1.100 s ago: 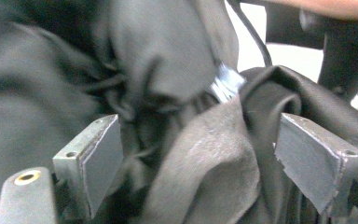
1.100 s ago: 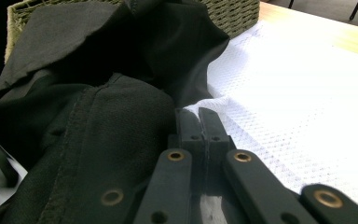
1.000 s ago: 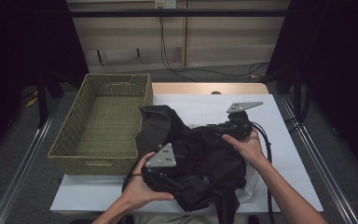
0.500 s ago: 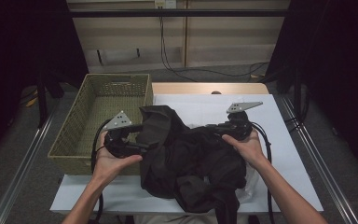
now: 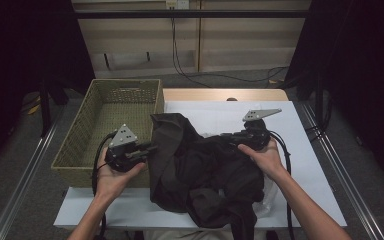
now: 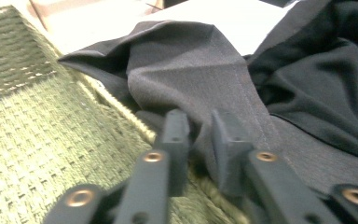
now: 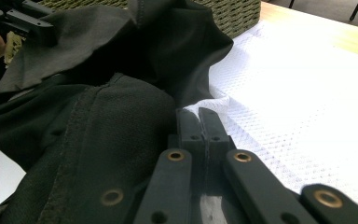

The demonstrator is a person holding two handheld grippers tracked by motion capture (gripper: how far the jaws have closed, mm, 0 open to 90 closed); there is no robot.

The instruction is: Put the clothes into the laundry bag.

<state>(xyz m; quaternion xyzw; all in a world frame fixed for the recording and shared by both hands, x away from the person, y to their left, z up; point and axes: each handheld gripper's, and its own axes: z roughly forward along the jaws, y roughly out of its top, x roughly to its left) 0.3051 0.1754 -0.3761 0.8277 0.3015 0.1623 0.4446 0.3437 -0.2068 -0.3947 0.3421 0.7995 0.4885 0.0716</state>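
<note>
Our left gripper (image 5: 147,148) has just been closing and now pinches the near edge of the dark cloth (image 5: 205,170) by the basket (image 5: 105,107), to pull it flat. Farther over, our right gripper (image 5: 230,136) stays pressed together, holding the cloth's other side on the white mat (image 5: 290,165).

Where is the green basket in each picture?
High view: the woven basket sits left of centre, beside the dark cloth.
Left gripper view: its weave covers the left half.
Right gripper view: a strip along the top edge.
Shared landmark: the dark cloth's corner draped by the basket rim.
</note>
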